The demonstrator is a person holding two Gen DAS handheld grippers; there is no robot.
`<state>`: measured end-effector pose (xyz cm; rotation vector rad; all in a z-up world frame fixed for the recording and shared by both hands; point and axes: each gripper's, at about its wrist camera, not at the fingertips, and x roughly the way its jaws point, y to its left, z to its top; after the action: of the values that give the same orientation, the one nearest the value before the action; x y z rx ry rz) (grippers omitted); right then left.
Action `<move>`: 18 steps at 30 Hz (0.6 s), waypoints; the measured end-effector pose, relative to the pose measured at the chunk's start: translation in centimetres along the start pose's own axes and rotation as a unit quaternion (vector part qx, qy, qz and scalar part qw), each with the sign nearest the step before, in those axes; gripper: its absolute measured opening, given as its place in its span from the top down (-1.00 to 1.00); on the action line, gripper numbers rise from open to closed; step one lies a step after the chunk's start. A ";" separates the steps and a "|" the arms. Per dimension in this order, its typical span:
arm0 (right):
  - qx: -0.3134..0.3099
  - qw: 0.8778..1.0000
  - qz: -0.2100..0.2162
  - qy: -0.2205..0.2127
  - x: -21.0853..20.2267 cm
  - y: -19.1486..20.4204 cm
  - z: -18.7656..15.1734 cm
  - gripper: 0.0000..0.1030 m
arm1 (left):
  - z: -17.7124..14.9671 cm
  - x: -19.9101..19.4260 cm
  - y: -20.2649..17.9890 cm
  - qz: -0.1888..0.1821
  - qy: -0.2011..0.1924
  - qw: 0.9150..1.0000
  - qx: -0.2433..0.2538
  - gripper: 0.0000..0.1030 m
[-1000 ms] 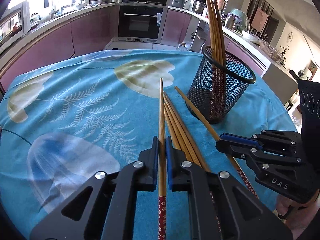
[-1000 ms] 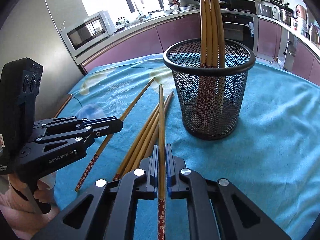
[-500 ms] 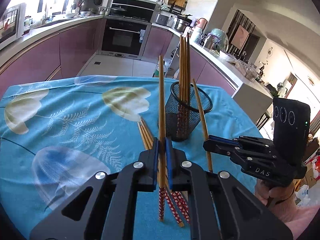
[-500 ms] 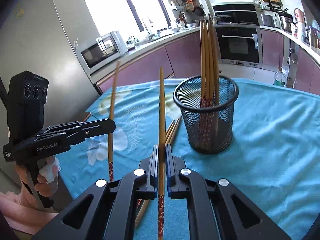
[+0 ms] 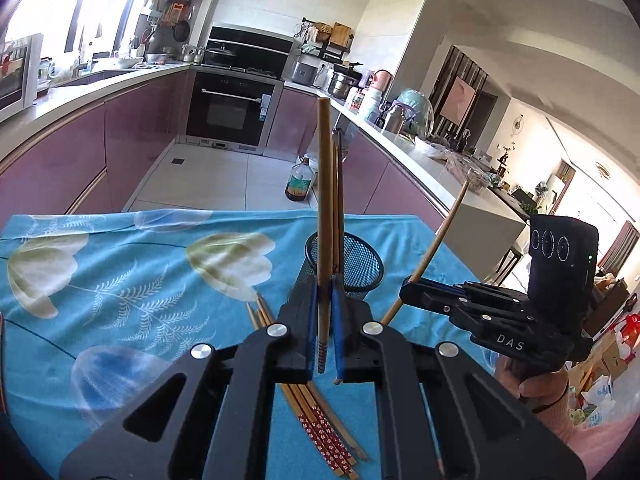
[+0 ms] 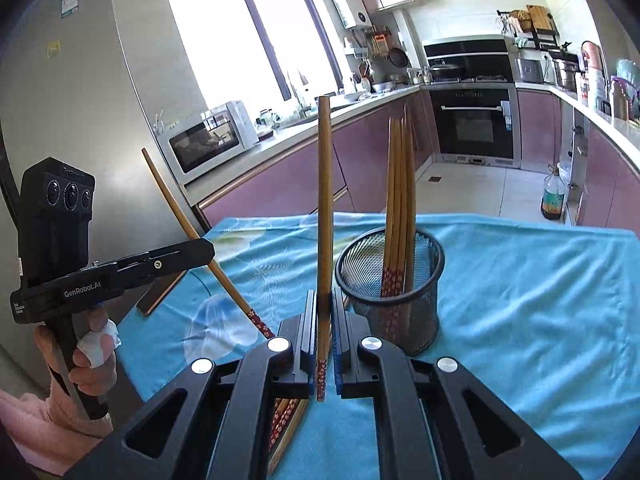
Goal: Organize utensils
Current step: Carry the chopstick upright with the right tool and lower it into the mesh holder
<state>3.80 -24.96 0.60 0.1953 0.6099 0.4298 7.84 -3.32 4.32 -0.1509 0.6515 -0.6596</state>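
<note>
My left gripper (image 5: 324,292) is shut on one wooden chopstick (image 5: 325,200) and holds it upright, well above the table. It shows at the left in the right wrist view (image 6: 206,250), where its chopstick (image 6: 180,204) tilts. My right gripper (image 6: 325,300) is shut on another chopstick (image 6: 325,208), also upright; it shows at the right in the left wrist view (image 5: 408,290). A black mesh cup (image 6: 394,288) stands on the blue cloth just right of the right gripper and holds several chopsticks (image 6: 400,200). More chopsticks (image 5: 320,424) lie loose on the cloth below the left gripper.
The table carries a blue floral cloth (image 6: 520,300). Its far edge (image 5: 200,213) drops to the kitchen floor, where an oil bottle (image 5: 299,184) stands. Purple cabinets and an oven (image 5: 232,108) lie behind. A microwave (image 6: 208,140) sits on the counter at left.
Both grippers have lifted their chopsticks up off the table and tipped them from lying flat to near upright. The mesh cup now sits lower and farther in both views.
</note>
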 end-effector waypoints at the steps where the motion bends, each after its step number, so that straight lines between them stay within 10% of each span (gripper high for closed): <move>1: -0.002 1.000 -0.002 -0.004 -0.2 0.0 0.3 0.89 | 0.4 0.0 -0.2 0.000 -0.004 1.000 0.001 0.86; 18: -0.033 0.996 -0.020 -0.080 -3.6 -1.0 6.7 0.89 | 7.3 1.7 -3.5 -0.004 -0.042 0.998 0.044 0.86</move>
<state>5.43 -27.83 7.50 0.1527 0.4415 0.3901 11.46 -7.59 10.34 -0.0994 0.5398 -0.6846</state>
